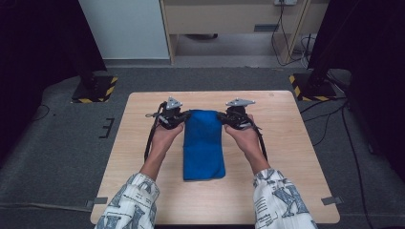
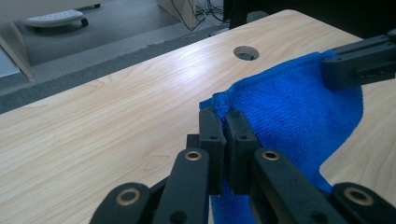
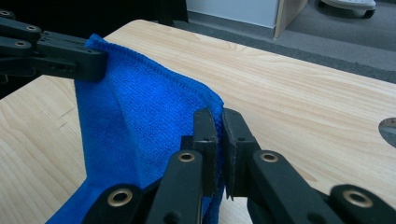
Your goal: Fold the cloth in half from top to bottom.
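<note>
A folded blue towel [image 1: 204, 145] lies lengthwise on the middle of the wooden table [image 1: 286, 143]. My left gripper [image 1: 185, 116] is shut on the towel's far left corner [image 2: 215, 103], its jaws pinching the hem. At the far right corner [image 3: 211, 100] my right gripper [image 1: 222, 117] is shut on the towel the same way. The far edge of the towel [image 3: 140, 65] is lifted a little between the two grippers, while the near end rests flat. In the left gripper view the right gripper [image 2: 327, 70] shows clamped on the cloth; in the right gripper view the left gripper [image 3: 100, 58] does.
A round cable hole [image 2: 246, 52] sits in the table near its far right corner. Beyond the table are grey carpet, two stand bases with yellow-black tape [image 1: 95, 88] [image 1: 310, 86] and a wooden desk [image 1: 229, 19]. Bare tabletop lies on both sides of the towel.
</note>
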